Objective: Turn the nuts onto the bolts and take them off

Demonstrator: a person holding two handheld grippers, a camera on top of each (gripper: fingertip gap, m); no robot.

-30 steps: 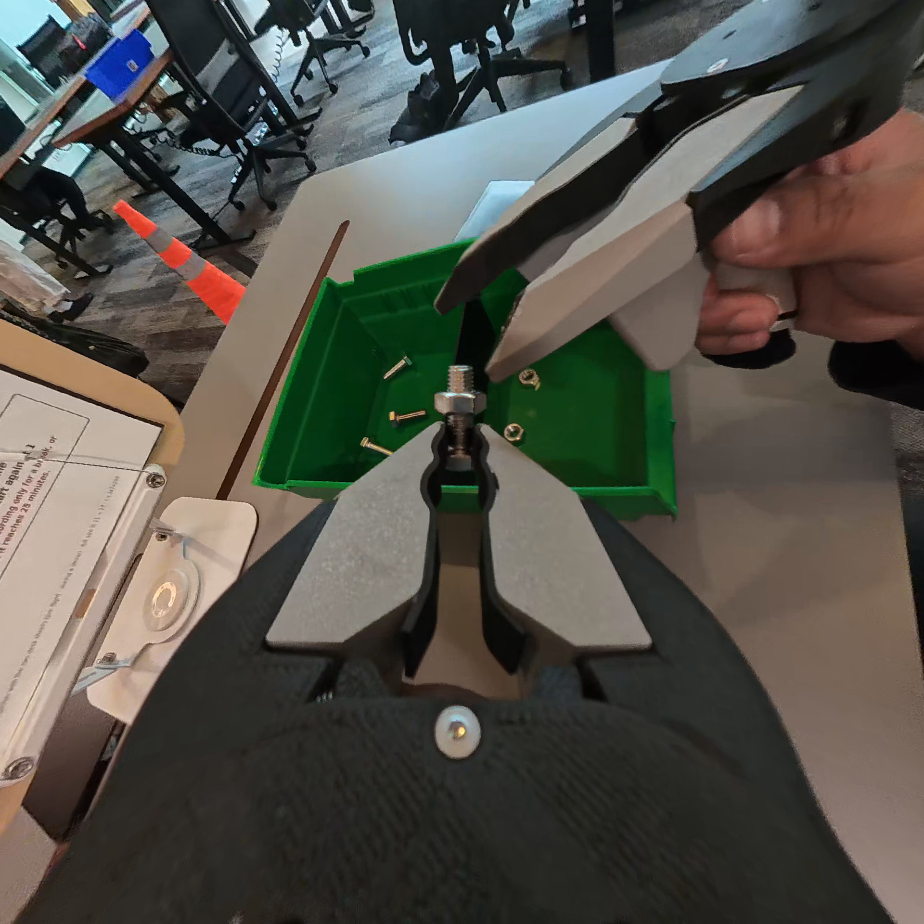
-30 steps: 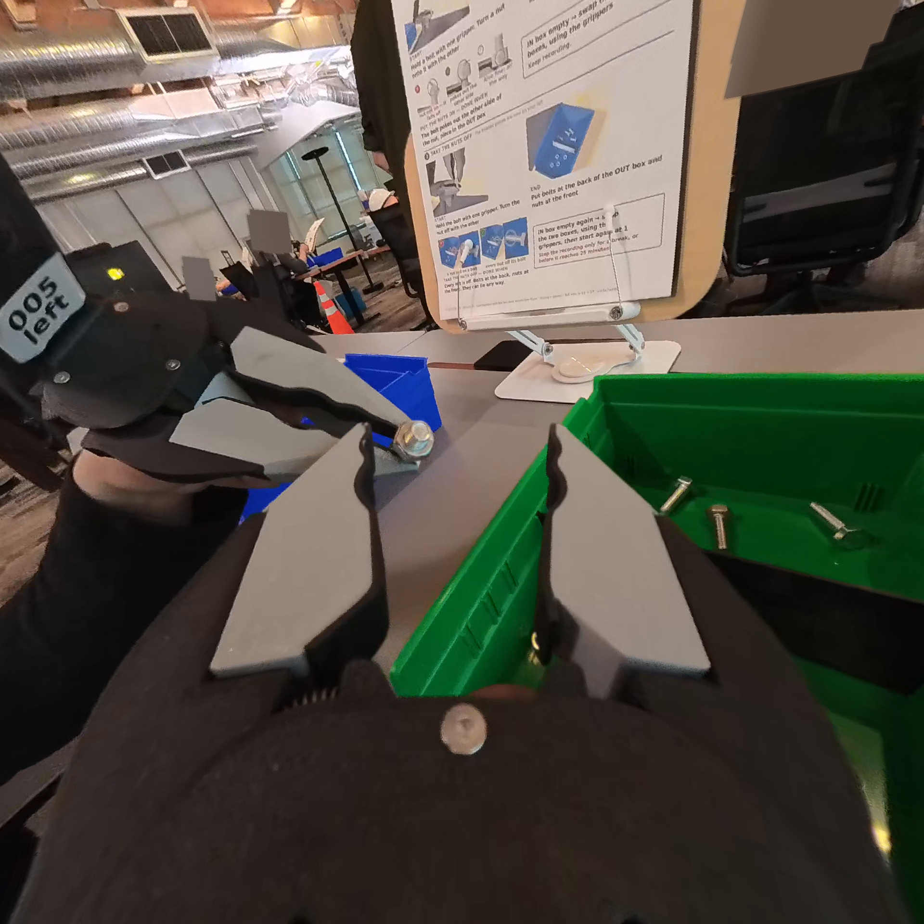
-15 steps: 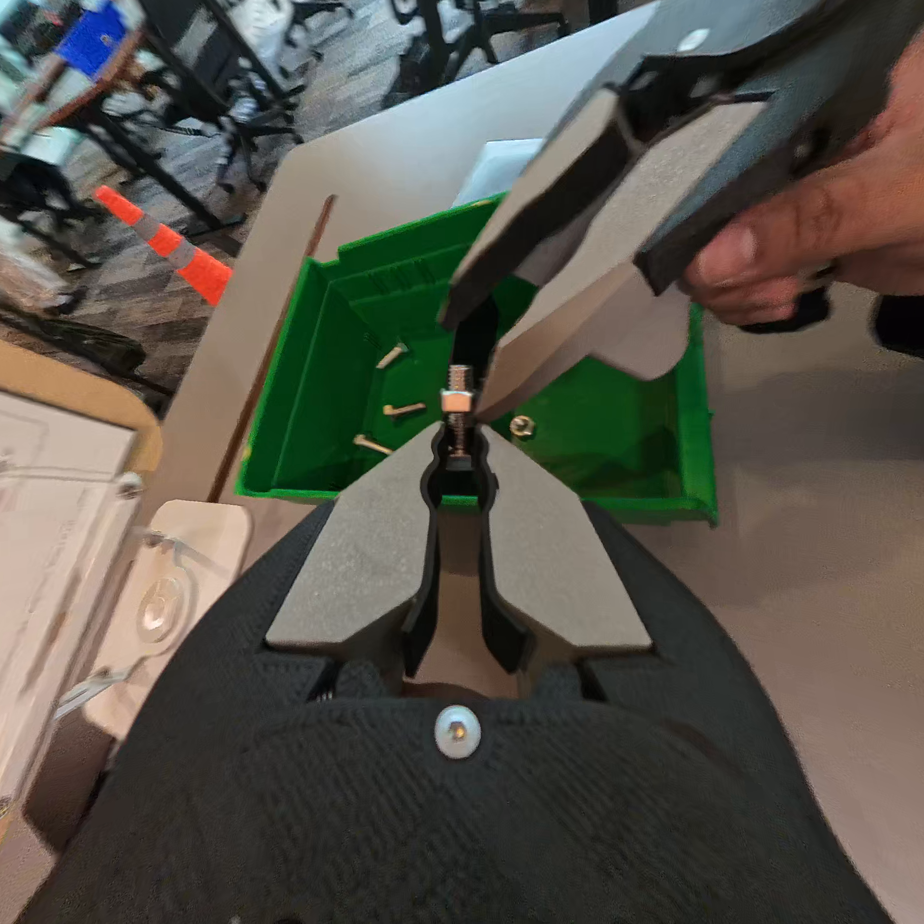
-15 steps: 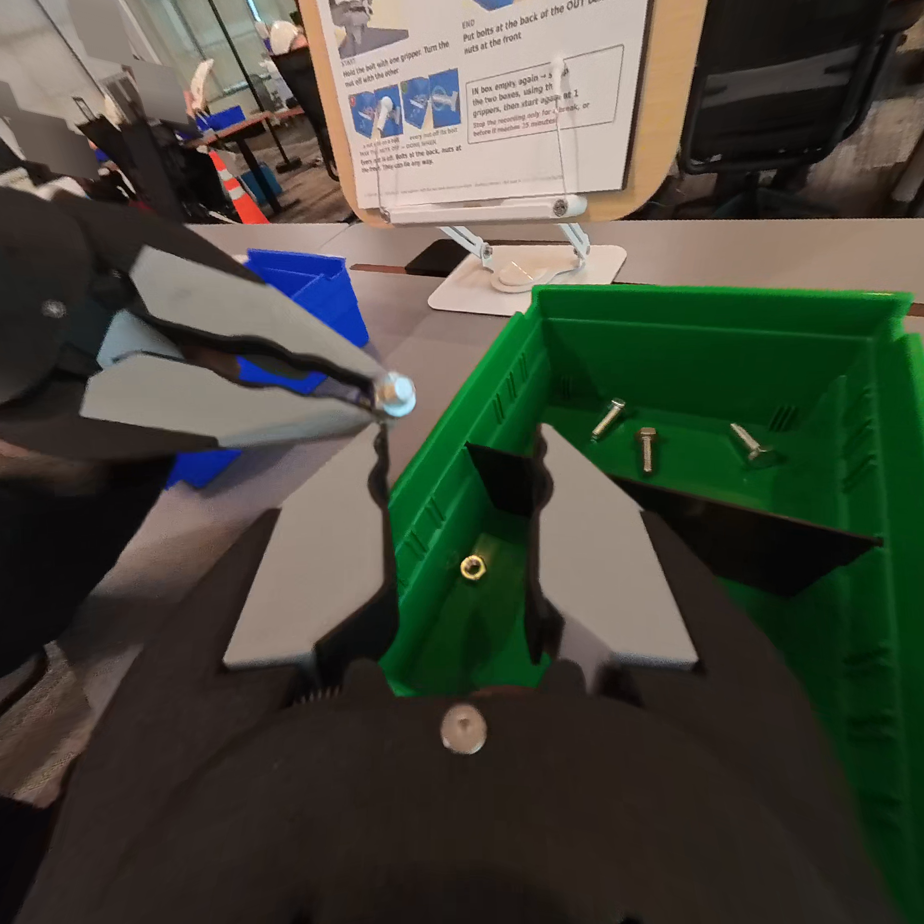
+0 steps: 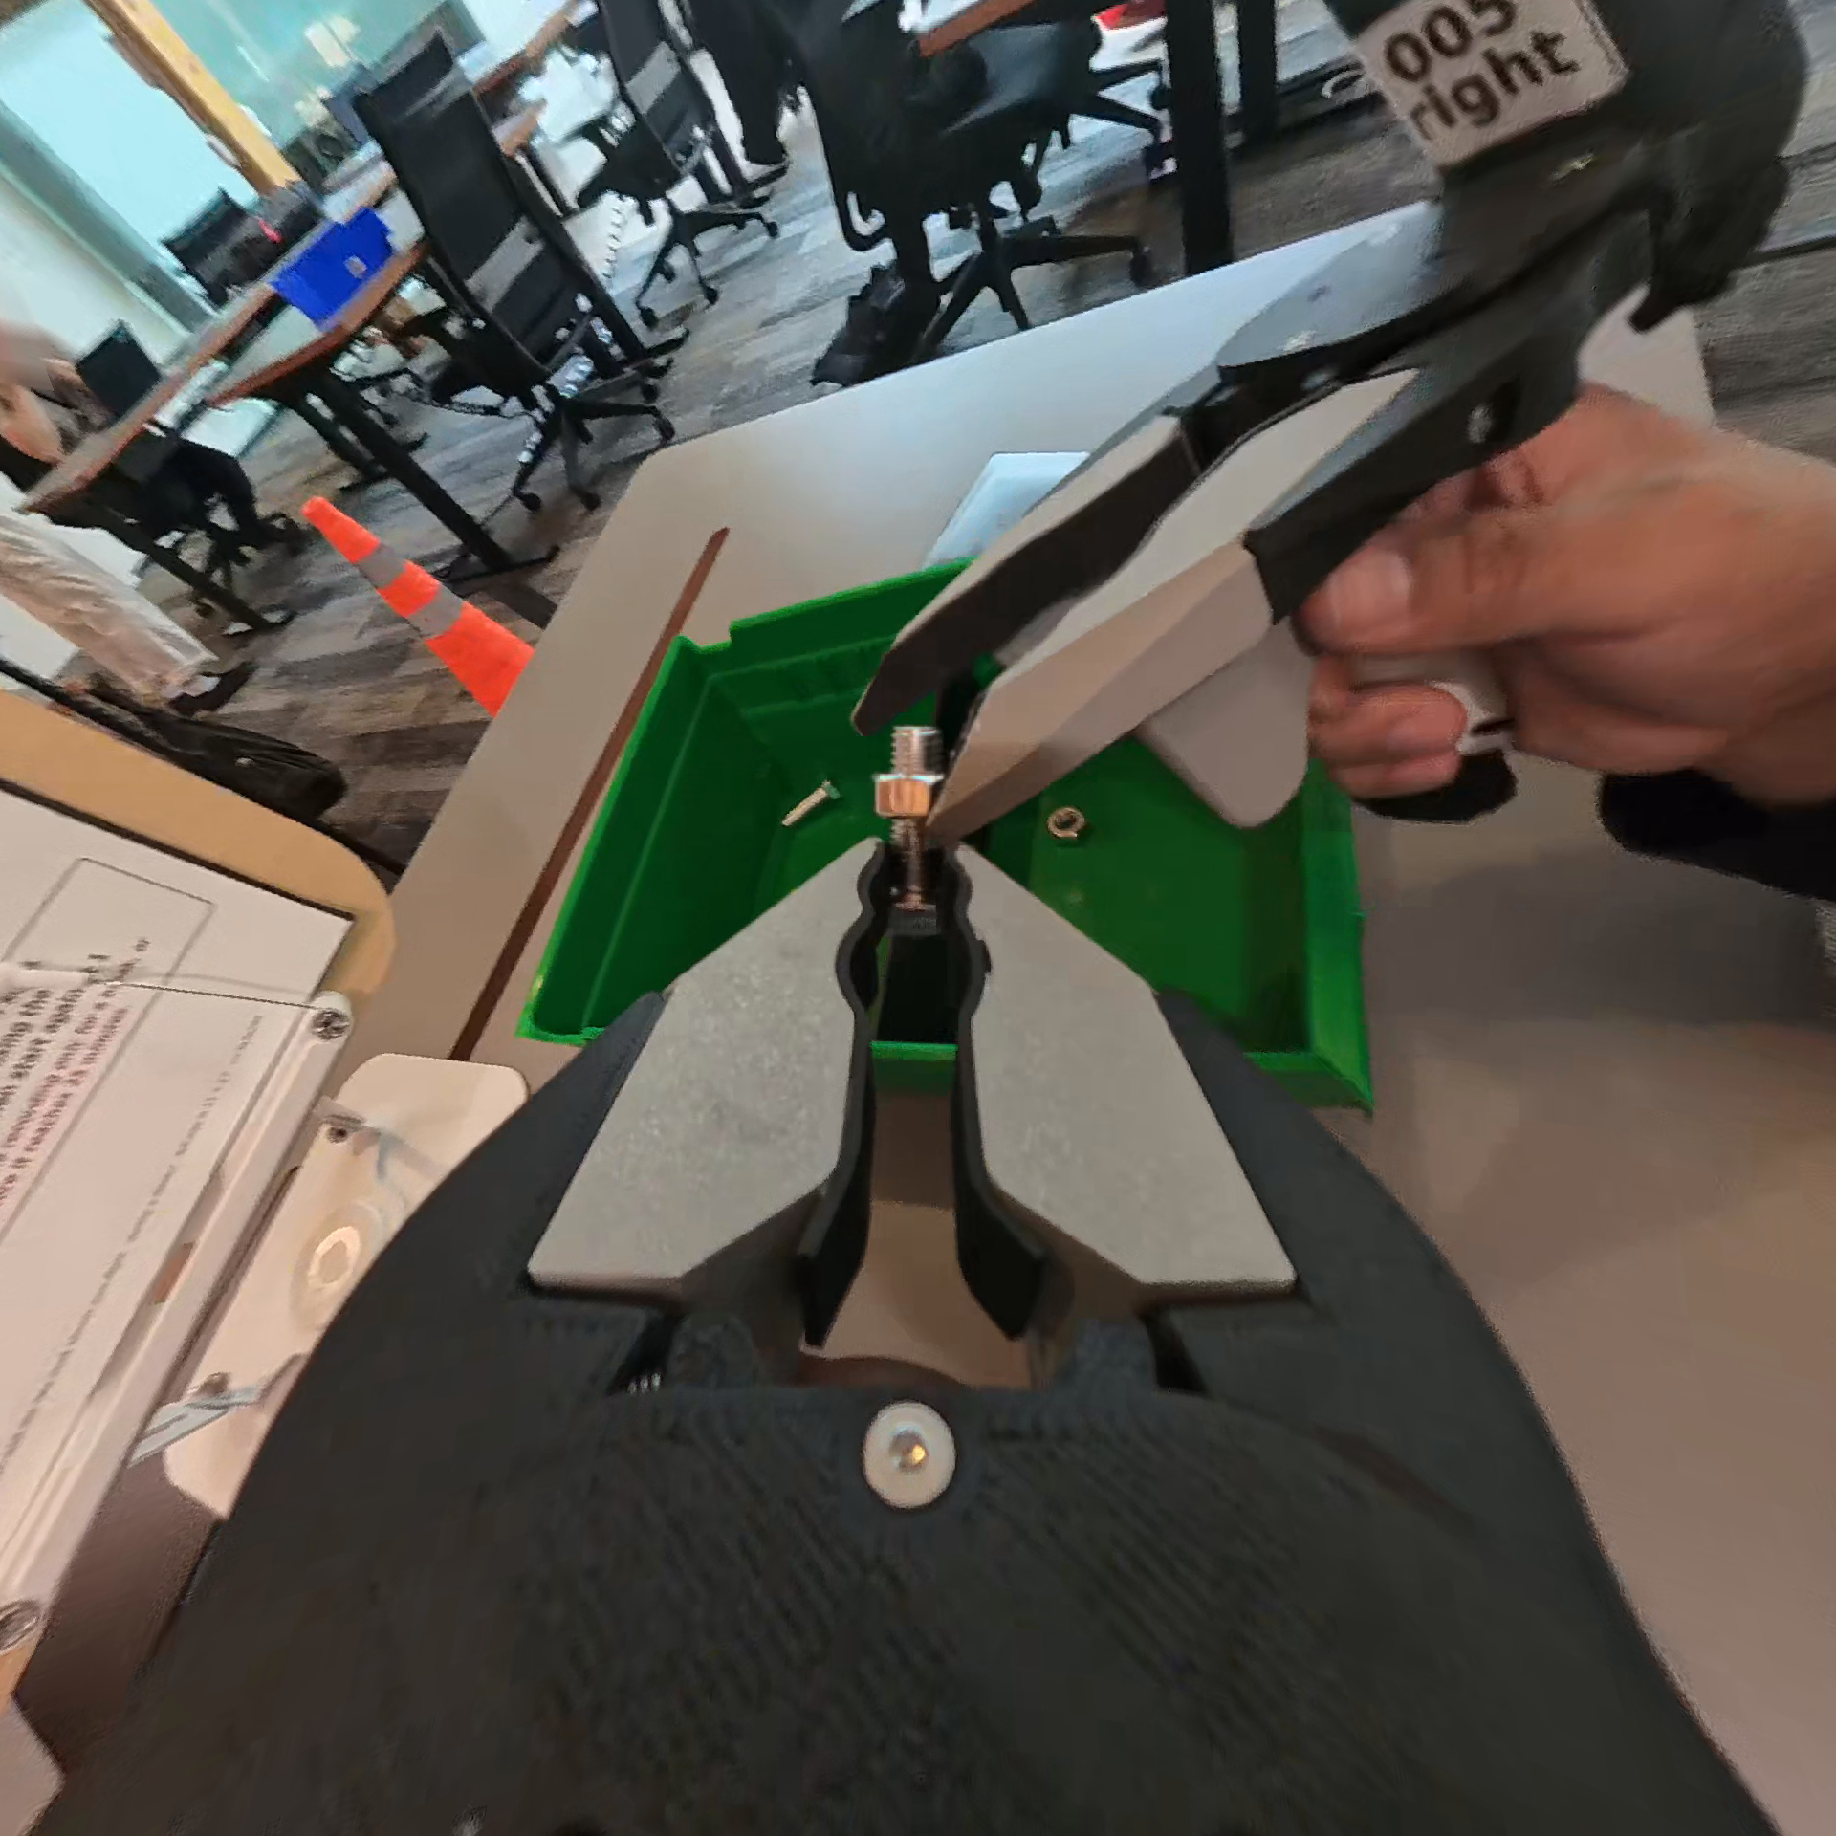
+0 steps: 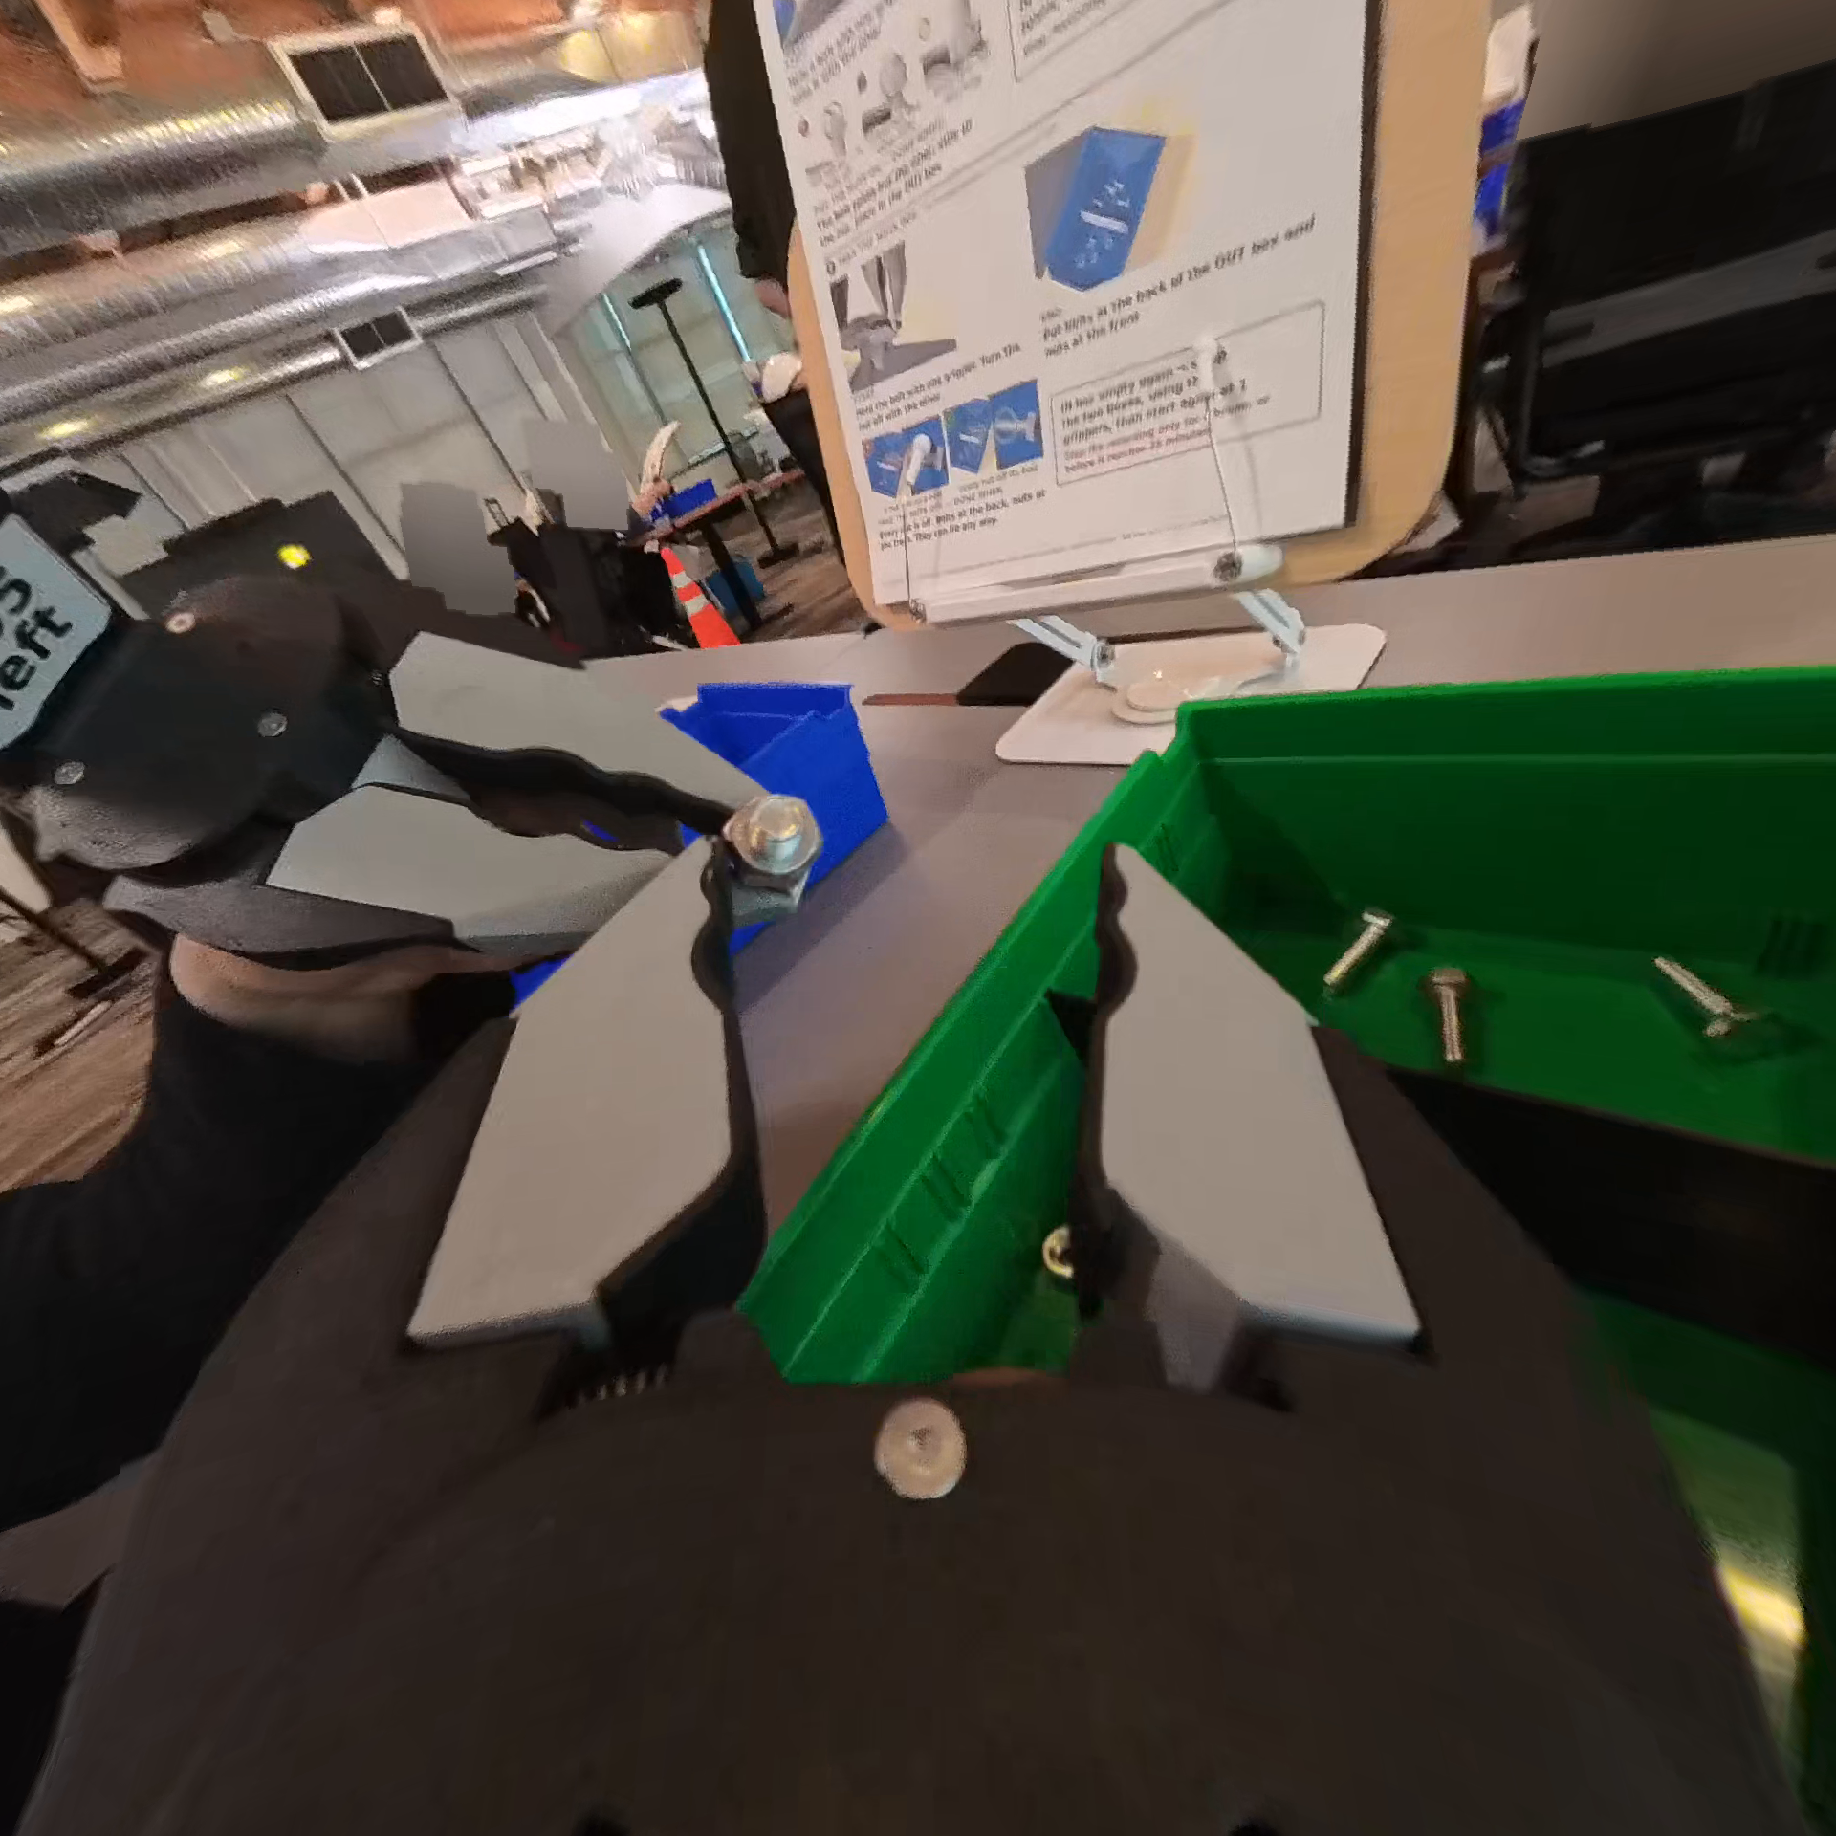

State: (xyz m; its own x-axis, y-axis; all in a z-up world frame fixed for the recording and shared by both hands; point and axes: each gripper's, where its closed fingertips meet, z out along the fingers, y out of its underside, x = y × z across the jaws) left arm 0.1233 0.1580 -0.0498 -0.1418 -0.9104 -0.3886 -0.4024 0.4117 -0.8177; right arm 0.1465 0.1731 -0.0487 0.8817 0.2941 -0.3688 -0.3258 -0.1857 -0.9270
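My left gripper (image 5: 912,884) is shut on the lower end of a silver bolt (image 5: 919,747), which stands upright over the green bin (image 5: 636,894). A hex nut (image 5: 902,795) sits partway down its thread. My right gripper (image 5: 902,770) comes in from the upper right, open, with its fingers on either side of the nut. In the right wrist view my right gripper (image 6: 914,862) is open, and its left fingertip (image 6: 710,864) lies against the nut (image 6: 770,844), which the left gripper (image 6: 725,835) holds out from the left.
The green bin (image 6: 1490,715) holds three loose bolts (image 6: 1446,1013) behind a black divider and a brass nut (image 6: 1058,1252) in front. A blue bin (image 6: 795,755) stands behind the left gripper. An instruction board on a white stand (image 6: 1192,686) is at the table's far side. My left and right fingertips are right by each other.
The right gripper has closed in on the bolt, still open; its left finger now lies against the nut. The left gripper keeps its hold on the bolt.
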